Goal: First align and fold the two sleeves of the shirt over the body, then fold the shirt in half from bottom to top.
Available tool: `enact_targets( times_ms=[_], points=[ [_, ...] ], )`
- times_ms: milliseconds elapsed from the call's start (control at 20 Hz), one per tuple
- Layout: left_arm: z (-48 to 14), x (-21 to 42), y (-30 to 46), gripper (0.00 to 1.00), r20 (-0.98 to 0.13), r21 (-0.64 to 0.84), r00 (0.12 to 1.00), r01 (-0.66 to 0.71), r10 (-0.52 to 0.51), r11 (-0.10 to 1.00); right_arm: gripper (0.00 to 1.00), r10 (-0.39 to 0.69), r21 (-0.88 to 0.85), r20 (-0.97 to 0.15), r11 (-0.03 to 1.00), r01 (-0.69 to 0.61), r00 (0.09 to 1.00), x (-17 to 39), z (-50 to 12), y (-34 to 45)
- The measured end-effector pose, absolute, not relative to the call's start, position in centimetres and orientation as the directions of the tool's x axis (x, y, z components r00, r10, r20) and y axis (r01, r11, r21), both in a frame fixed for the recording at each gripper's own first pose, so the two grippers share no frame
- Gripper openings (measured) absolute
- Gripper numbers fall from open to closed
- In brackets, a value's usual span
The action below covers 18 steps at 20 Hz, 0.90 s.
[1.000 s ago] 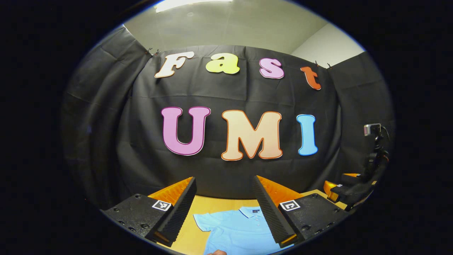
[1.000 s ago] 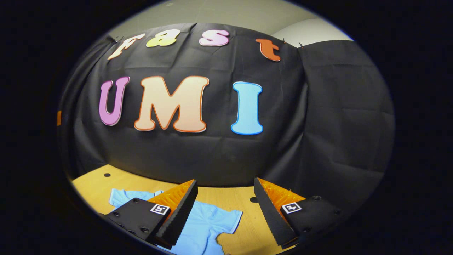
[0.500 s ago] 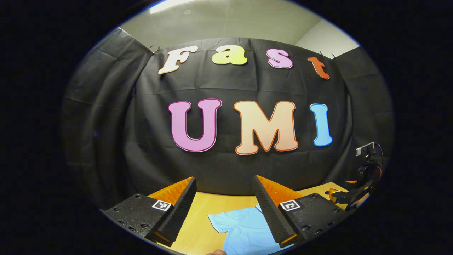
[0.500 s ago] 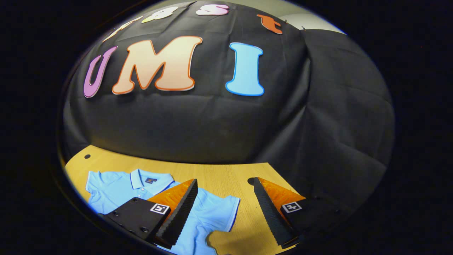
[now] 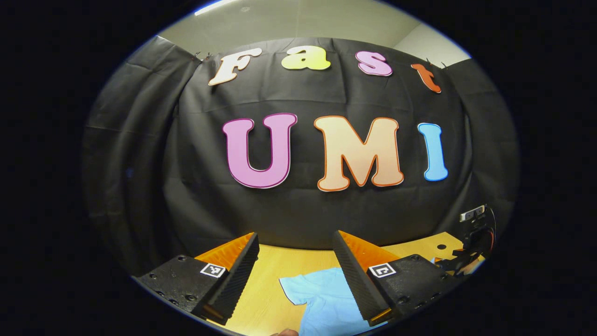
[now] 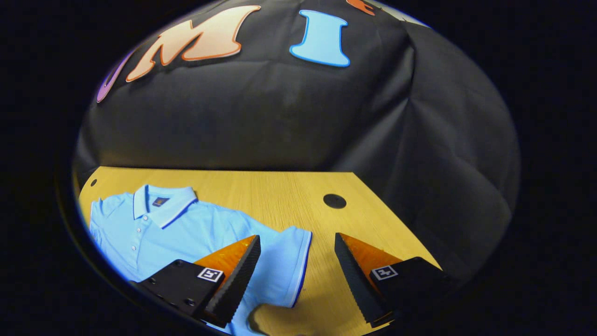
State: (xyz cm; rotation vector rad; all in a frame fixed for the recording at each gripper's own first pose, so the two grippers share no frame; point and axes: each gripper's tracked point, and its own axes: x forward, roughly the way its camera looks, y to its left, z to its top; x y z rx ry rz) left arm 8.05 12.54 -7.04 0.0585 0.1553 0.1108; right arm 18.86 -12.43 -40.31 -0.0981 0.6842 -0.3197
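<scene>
Right gripper (image 6: 296, 280) has tipped down over the last second; its view now takes in far more table (image 6: 280, 191). It hangs over the shirt's (image 6: 186, 233) right sleeve (image 6: 284, 261), fingers spread, gripping nothing. Left gripper (image 5: 296, 275) has drifted left toward the other sleeve (image 5: 303, 287), fingers likewise spread and empty. Both look set for the sleeve fold; nothing folded yet. Shirt lies flat, face up, collar (image 6: 163, 203) toward the far wall, long axis running near to far.
</scene>
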Motion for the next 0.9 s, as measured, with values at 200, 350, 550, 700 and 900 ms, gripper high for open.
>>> enact_targets(
  times_ms=[200,350,550,700,900],
  points=[
    [-7.8,8.5,12.1,0.95,-0.17,0.053,0.98,-0.094,0.102,0.994,1.0,-0.3,-0.158,-0.665,0.952,0.264,0.684,18.3,-42.7,-12.3],
    [-8.1,8.7,12.2,0.95,-0.178,0.049,0.978,-0.099,0.106,0.994,0.99,-0.299,-0.137,-0.696,0.948,0.289,0.652,18.1,-44.1,-12.2],
    [-8.4,8.6,12.6,0.95,-0.19,0.044,0.975,-0.11,0.116,0.993,0.99,-0.274,-0.087,-0.742,0.944,0.318,0.612,17.5,-45.5,-11.8],
    [-8.7,8.6,12.7,0.95,-0.197,0.036,0.973,-0.114,0.119,0.993,0.89,-0.245,-0.038,-0.746,0.944,0.327,0.619,17.9,-45.3,-11.2],
    [-9.0,8.6,12.5,0.95,-0.208,0.028,0.972,-0.11,0.113,0.994,0.21,-0.208,-0.009,-0.732,0.955,0.295,0.649,18.5,-45.4,-9.8]
  ],
)
